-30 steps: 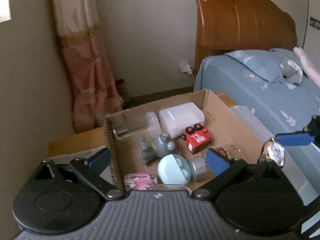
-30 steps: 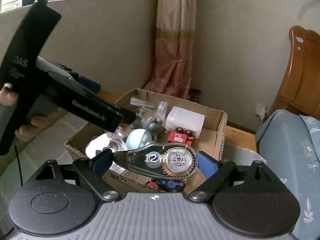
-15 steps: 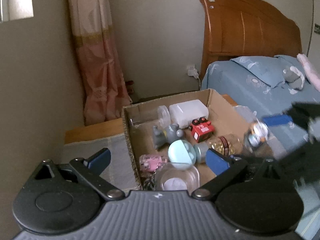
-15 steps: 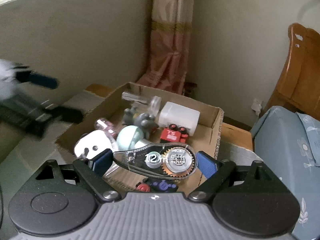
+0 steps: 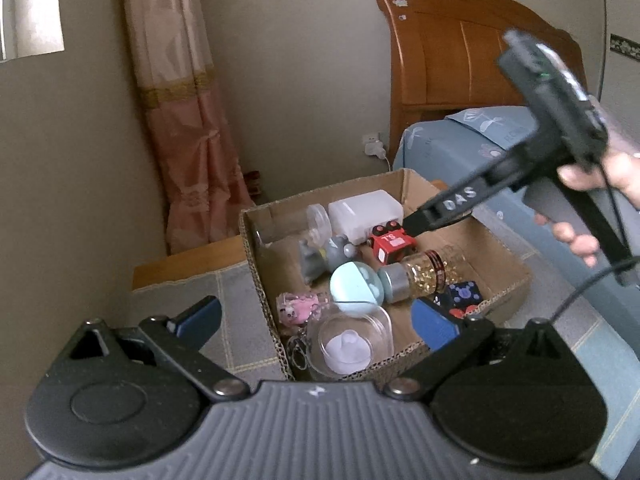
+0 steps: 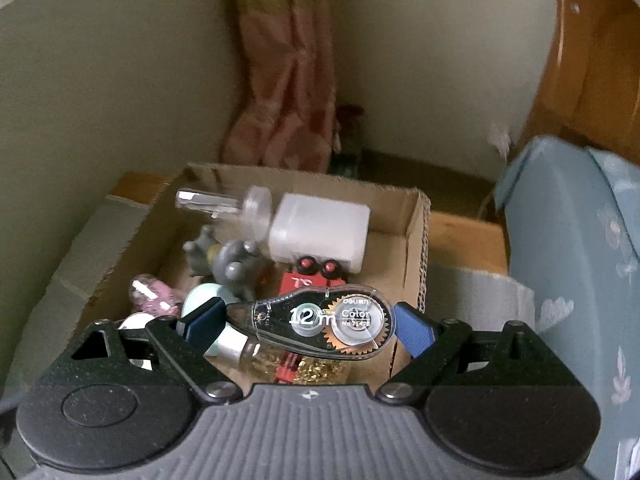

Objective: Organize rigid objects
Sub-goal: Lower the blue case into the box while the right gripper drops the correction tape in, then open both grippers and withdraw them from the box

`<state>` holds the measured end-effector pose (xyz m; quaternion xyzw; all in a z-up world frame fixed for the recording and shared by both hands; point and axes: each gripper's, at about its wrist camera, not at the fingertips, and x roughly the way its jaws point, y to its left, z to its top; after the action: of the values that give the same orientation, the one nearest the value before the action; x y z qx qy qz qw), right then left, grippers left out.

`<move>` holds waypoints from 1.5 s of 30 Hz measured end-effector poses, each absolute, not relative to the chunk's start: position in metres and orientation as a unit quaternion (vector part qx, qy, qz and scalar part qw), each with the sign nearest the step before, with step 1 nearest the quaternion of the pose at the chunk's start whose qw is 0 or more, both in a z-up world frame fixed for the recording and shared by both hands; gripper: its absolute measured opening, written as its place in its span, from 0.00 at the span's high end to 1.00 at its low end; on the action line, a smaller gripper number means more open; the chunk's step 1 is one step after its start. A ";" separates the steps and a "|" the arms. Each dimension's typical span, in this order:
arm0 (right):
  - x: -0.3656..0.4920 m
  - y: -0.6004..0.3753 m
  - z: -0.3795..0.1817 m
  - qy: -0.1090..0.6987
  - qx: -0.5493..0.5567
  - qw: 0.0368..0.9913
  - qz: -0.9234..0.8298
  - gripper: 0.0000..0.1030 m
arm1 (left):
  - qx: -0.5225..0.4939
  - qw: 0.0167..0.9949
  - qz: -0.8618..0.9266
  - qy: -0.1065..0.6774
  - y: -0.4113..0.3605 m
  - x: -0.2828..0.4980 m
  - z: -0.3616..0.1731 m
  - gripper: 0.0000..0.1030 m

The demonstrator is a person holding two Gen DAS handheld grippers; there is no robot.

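Observation:
A cardboard box (image 5: 256,248) (image 6: 422,240) holds several small items: a white plastic case (image 5: 366,212) (image 6: 320,232), a red toy (image 5: 392,242), a grey figure (image 5: 336,252) (image 6: 234,264), a mint ball (image 5: 354,288), a bottle of gold bits (image 5: 424,276), a clear dish (image 5: 348,344) and a pink charm (image 5: 298,310). My right gripper (image 6: 306,322) is shut on a clear correction tape dispenser (image 6: 320,326) and holds it above the box. Its body (image 5: 452,204) reaches over the box in the left wrist view. My left gripper (image 5: 316,320) is open and empty, at the box's near corner.
The box stands on a grey checked cloth (image 5: 200,292) over a wooden table (image 5: 184,260). A bed with a blue sheet (image 5: 472,148) (image 6: 580,260) lies to the right, with a wooden headboard (image 5: 460,48). A pink curtain (image 5: 188,128) hangs behind the box.
My right gripper has swung over the box with the dispenser held. My left gripper has pulled back from the box, so more of its contents show.

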<state>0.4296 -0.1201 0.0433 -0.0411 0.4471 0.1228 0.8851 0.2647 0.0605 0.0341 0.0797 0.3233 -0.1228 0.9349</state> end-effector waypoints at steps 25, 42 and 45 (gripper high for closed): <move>0.429 -0.109 0.042 0.464 -0.046 0.879 0.103 0.00 | 0.077 0.939 -0.112 0.316 0.062 0.257 0.035 0.02; 0.326 -0.119 0.054 0.406 -0.030 0.912 0.058 0.00 | 0.076 0.938 -0.033 0.336 0.048 0.221 0.036 0.02; 0.298 -0.122 0.048 0.399 -0.022 0.916 0.036 0.00 | 0.089 0.940 -0.004 0.329 0.041 0.205 0.031 0.02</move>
<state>0.2985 -0.1220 0.0481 -0.0217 0.3992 0.0361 0.9159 0.2051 0.0412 0.0314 0.0887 0.3289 -0.0037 0.9402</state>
